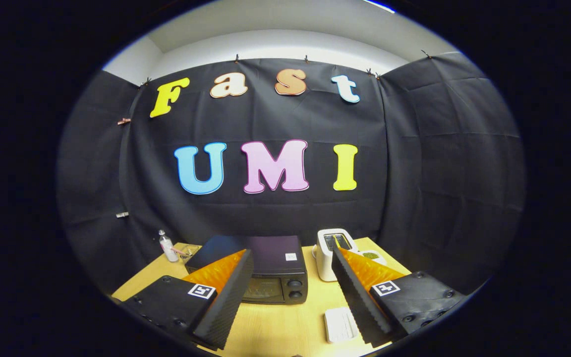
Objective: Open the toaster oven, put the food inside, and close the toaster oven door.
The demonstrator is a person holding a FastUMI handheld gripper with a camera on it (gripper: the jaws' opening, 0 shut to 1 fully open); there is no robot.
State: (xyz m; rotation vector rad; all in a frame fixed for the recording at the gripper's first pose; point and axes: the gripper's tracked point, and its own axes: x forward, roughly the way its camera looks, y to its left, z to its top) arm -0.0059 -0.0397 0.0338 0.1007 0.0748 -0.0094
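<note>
Now | claw (288, 297) hanging wide open, holding nothing | oven (270, 270) sitting at 12 o'clock, door looking shut, within reach on table (275, 327).

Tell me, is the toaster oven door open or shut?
Shut. The toaster oven door sits flush against its front beside the knobs, beyond the open gripper, which holds nothing.

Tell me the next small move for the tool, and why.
Probably ease the tool nearer the toaster oven to look through its door glass. The door is shut and the tool hangs open, short of it, with a white ridged slab on the table beside its fingers; that fits before loading or after closing alike.
</note>
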